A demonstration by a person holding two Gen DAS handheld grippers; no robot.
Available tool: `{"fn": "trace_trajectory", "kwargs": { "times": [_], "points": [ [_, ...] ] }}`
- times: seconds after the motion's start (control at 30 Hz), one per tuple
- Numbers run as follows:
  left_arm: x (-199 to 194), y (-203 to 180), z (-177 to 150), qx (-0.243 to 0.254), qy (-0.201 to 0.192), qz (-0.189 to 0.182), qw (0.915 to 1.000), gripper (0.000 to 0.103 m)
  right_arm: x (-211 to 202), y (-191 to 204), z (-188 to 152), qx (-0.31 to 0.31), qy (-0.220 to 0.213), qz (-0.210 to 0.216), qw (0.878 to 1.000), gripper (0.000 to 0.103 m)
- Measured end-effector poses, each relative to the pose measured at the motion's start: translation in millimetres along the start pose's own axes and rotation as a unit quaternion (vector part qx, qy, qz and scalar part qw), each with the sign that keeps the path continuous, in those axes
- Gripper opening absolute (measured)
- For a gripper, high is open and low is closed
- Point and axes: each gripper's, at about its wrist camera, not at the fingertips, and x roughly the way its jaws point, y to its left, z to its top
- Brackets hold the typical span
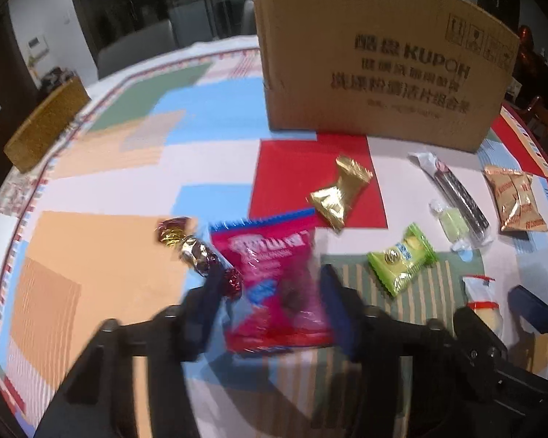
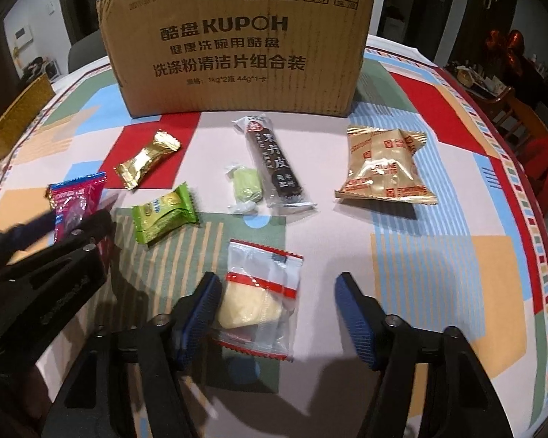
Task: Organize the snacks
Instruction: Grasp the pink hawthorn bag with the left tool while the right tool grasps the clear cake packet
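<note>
- The table [image 2: 438,219] wears a cloth of coloured blocks and stripes, and all the snacks lie on it.
- A cardboard box [image 2: 237,43] stands upright at the far side, its printed face toward both cameras.
- The left gripper [image 1: 270,303] has its jaws apart, one on each side of the pink packet [image 1: 274,284]; the frame is blurred, so I cannot tell whether the pads touch it.
- The right gripper [image 2: 277,314] is spread wide, its left pad just beside the clear packet [image 2: 263,299], the right pad well apart from it.
- A tan packet [image 2: 383,164] lies to the right, near the box.
- A dark bar [image 2: 277,168] in a clear sleeve lies in the middle, pointing at the box.
- A gold packet [image 2: 146,162] rests on a red block of the cloth.
- A green packet [image 2: 164,215] sits between the pink and clear ones.
- A twisted foil candy [image 1: 197,252] lies just beside the pink packet's left edge.
- A pale green sweet [image 2: 246,188] lies against the dark bar.
</note>
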Motion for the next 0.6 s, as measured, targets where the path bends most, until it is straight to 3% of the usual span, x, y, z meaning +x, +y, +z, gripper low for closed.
{"fn": "trace_trajectory", "kwargs": {
  "times": [0.1,0.3,0.6],
  "points": [
    [-1,0,-1,0.005,-0.005,0.003,1.0000,0.041,-1,4,0,-0.007,-0.002,0.009,1.000,0.046],
    [-4,-1,-2,0.006,-0.007,0.000,1.0000,0.034,-4,6,0,-0.008,-0.005,0.015,1.000,0.035],
    [-17,0,-2,0.007,-0.021,0.000,0.9998,0.032,-10,2,4,-0.002,-0.015,0.022,1.000,0.034]
  ]
}}
